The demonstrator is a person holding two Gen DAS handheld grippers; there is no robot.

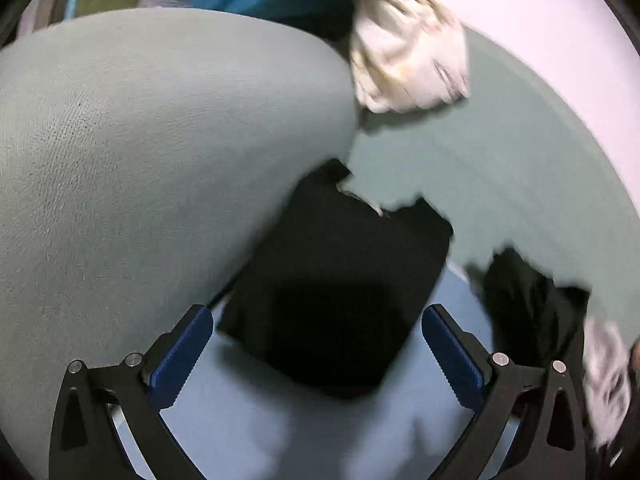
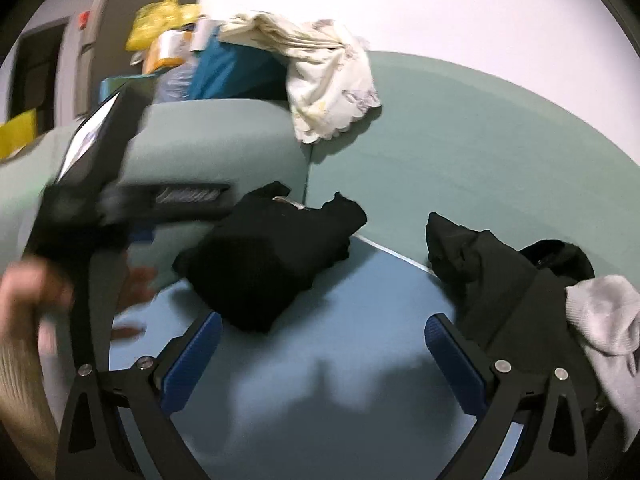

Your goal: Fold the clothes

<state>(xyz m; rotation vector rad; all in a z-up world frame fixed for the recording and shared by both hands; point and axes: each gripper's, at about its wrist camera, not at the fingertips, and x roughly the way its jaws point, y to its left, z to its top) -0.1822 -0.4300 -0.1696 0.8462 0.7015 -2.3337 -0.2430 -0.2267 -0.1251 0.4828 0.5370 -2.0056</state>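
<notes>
A home living room: a green sofa (image 2: 460,128) fills the view under a white wall (image 2: 400,4), clothes (image 2: 272,256) lie on its seat, and bags (image 2: 164,20) clutter the armrest at eleven o'clock.

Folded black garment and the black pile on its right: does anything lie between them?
No. In the right wrist view only bare blue sheet separates the folded black garment from the black pile.

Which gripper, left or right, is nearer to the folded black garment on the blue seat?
Left. The left gripper hangs open right over the folded black garment, which lies between its fingers. The right gripper is open too, farther back, with the garment ahead toward its left finger.
</notes>
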